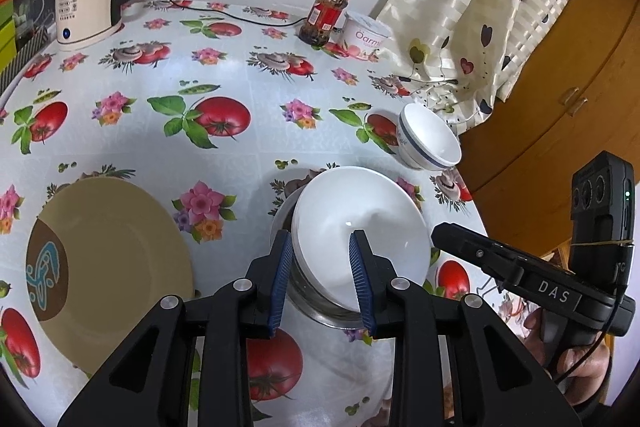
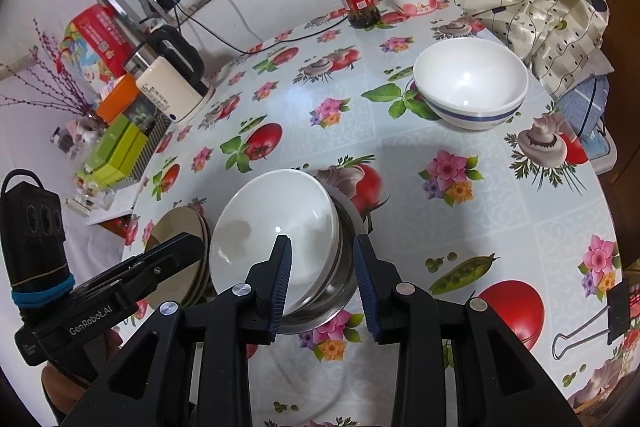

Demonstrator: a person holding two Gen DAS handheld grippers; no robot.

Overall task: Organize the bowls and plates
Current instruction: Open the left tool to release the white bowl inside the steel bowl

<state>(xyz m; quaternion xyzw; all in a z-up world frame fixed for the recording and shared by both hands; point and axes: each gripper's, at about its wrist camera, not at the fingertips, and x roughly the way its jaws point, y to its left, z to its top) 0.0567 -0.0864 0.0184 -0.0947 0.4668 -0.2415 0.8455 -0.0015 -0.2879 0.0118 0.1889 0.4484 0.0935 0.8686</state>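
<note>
Straddling opposite rims of the white bowl (image 1: 360, 227) nested crookedly in a steel bowl (image 2: 340, 291), both the left gripper (image 1: 320, 283) and right gripper (image 2: 322, 285) look unclenched, so any nudge could tip it.

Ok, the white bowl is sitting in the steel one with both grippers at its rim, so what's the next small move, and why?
Probably lift the right gripper clear of the rim. The white bowl already rests, tilted, in the steel bowl; this and the left gripper straddle the rims without visibly squeezing; the blue-banded bowl stands alone beyond, unstacked.
</note>
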